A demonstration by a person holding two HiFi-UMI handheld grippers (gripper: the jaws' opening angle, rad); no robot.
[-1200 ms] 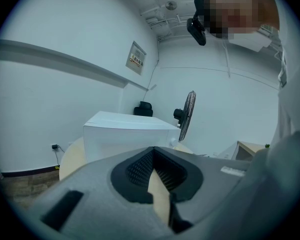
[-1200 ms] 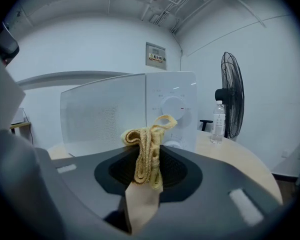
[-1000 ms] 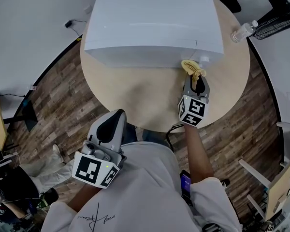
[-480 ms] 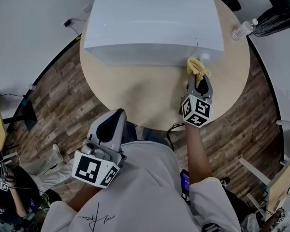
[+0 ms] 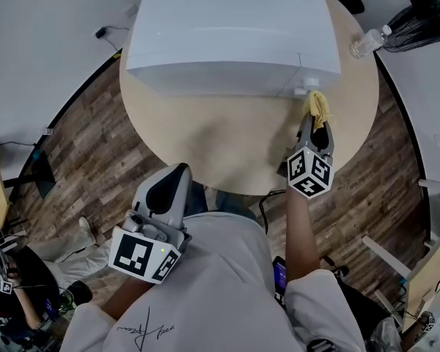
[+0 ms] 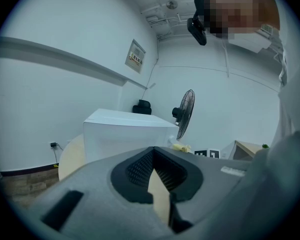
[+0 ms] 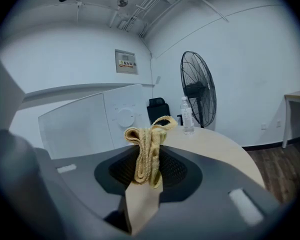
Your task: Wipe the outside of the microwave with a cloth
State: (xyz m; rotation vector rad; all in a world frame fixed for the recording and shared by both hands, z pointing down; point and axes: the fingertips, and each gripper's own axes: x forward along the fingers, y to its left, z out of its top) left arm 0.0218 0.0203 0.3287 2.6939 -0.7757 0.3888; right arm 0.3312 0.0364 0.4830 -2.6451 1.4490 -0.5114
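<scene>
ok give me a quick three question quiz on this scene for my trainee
1. True or false: the left claw grips the yellow cloth.
2. The cloth is closest to which part of the microwave? A its top; B its front right corner, by the knob; C its left side.
3. Fill in: on the table, right of the microwave, stands a clear ____.
Key: 1 false, the right claw grips it; 2 B; 3 bottle.
</scene>
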